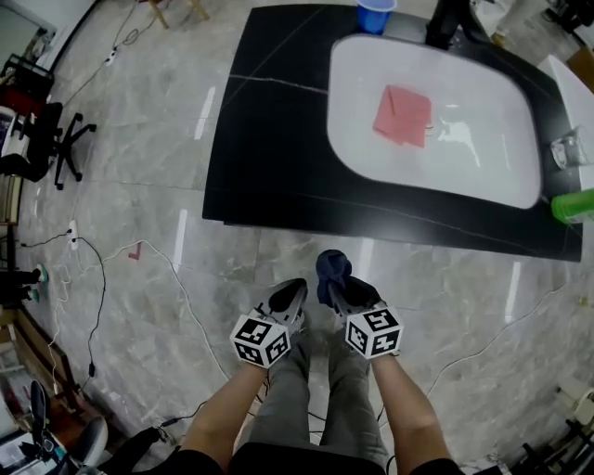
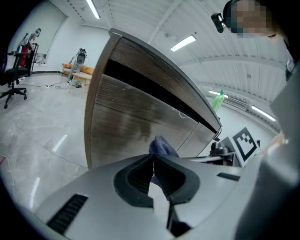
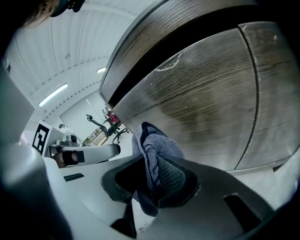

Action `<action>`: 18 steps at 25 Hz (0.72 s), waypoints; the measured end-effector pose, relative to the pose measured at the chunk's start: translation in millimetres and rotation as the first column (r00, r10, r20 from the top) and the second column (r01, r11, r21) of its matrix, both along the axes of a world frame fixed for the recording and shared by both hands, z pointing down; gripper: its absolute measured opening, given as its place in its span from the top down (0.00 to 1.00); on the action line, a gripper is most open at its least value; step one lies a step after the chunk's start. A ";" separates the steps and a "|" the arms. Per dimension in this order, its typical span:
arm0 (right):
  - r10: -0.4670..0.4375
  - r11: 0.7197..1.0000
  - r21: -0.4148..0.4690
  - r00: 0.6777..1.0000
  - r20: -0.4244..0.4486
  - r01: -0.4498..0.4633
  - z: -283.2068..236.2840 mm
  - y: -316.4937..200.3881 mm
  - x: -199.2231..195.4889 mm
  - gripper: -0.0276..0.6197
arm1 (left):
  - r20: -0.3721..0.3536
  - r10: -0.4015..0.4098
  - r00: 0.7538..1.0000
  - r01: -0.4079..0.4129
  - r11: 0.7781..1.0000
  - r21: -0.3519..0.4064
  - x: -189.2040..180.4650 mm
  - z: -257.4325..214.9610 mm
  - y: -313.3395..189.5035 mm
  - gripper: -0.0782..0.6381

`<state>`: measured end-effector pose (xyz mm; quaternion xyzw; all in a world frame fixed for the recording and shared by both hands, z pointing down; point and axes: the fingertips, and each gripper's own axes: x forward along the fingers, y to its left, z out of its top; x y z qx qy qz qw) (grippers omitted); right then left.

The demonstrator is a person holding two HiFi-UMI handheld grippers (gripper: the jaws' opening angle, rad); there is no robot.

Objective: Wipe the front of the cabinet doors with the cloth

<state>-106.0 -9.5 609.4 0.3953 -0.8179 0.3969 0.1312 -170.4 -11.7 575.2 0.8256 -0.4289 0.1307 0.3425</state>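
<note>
My right gripper (image 1: 336, 283) is shut on a dark blue cloth (image 1: 331, 270), which bunches up between its jaws (image 3: 152, 154). It hangs a short way in front of the wood-grain cabinet doors (image 3: 201, 108), apart from them. My left gripper (image 1: 290, 295) is shut with nothing in it, just left of the right one. In the left gripper view the cloth (image 2: 161, 146) shows past the closed jaws, with the cabinet front (image 2: 136, 122) behind it.
The black countertop (image 1: 269, 139) holds a white sink (image 1: 520, 186) with a pink cloth (image 1: 403, 115) in it. A blue cup (image 1: 375, 13) stands at the back, a green bottle (image 1: 574, 204) at the right. Cables (image 1: 93, 278) and an office chair (image 1: 46, 139) are at left.
</note>
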 end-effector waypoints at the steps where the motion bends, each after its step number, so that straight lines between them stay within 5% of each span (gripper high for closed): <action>1: -0.011 1.000 -0.003 1.000 0.001 0.011 1.7 -1.0 -11.1 0.82 | 0.002 -0.010 1.000 0.010 1.000 -0.004 -10.5 2.2 0.3 0.88; 18: -0.107 0.994 -0.033 0.994 0.004 0.107 41.0 -27.4 -159.5 0.82 | 0.039 -0.112 0.993 0.113 0.992 -0.046 -153.9 44.1 -5.3 0.88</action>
